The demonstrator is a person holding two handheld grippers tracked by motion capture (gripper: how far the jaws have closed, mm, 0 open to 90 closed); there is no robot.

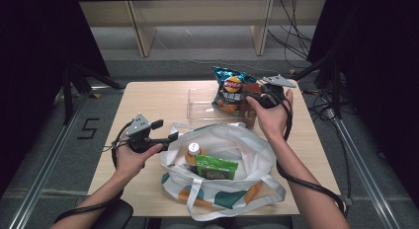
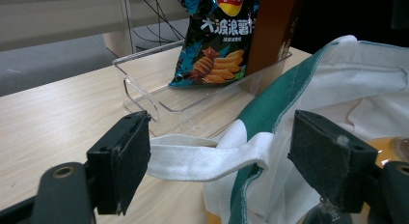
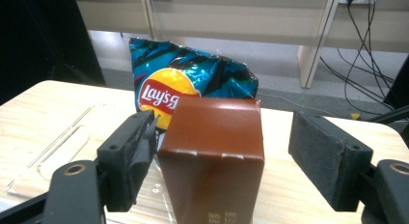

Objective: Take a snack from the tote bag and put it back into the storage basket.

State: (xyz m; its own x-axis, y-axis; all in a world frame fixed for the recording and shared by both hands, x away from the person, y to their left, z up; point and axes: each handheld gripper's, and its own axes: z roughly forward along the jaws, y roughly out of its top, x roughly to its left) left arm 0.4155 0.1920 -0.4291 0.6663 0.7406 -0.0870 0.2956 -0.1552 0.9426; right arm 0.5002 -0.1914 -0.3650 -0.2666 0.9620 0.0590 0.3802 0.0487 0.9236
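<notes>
A brown box (image 3: 212, 156) stands upright in the right end of a clear plastic bin (image 1: 200, 103), in front of a blue Lay's chips bag (image 3: 193, 79). My right gripper (image 3: 226, 137) is open around the box; its left pad is close to the box side and its right pad stands well off. At the left rim of a white tote bag (image 1: 222, 128), my left gripper (image 2: 222, 137) is open with the bag's white strap (image 2: 202, 159) lying between its jaws, not pinched. Inside the bag are a white-capped bottle (image 1: 193, 152) and a green packet (image 1: 216, 167).
The bin sits at the table's far middle, with bare wood (image 1: 148, 100) to its left. The bag takes up the near centre, and its straps hang over the front edge. Cables trail from both grippers. Wooden shelving legs and floor cables lie beyond the table.
</notes>
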